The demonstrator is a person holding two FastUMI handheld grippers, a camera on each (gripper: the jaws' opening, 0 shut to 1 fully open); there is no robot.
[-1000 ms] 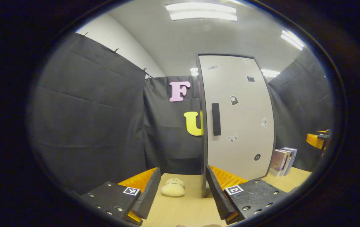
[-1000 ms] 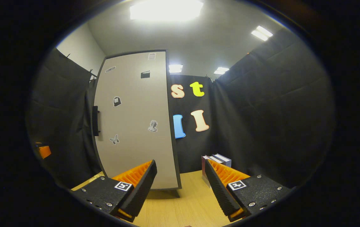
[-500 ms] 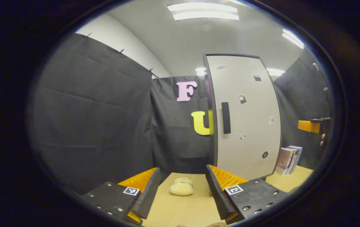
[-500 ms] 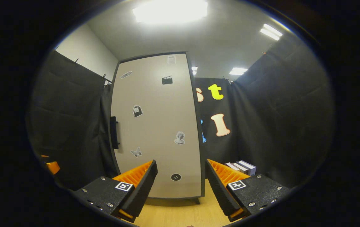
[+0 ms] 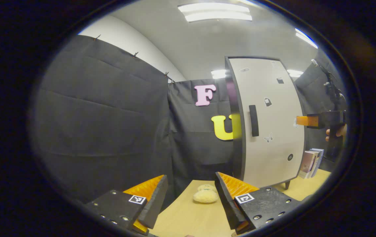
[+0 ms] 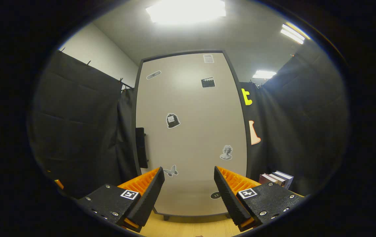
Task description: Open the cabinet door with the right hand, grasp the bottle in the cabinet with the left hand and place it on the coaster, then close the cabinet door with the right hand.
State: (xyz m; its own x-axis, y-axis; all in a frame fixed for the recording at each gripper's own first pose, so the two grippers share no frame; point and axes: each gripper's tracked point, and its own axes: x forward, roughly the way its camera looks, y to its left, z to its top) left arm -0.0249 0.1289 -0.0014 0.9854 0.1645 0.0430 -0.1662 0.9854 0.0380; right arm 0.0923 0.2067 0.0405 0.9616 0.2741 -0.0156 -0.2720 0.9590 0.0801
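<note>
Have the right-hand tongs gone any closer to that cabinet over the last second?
Yes. In the right gripper view the cabinet door now looms larger and sits centred ahead of the right tongs, so they have come toward it.

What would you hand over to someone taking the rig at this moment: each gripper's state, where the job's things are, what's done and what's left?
Right gripper: open, holding nothing, facing the cabinet door and apart from it. The handle lies on the door's left edge, left of the fingers.
Left gripper: open, holding nothing, low over the table, left of the cabinet.
Door is shut, so the bottle is hidden. I can't make out the coaster. A plush toy and books sit on the table.
Done: nothing.
Left: pull the door open, take the bottle out, set it on the coaster, shut the door.
</note>
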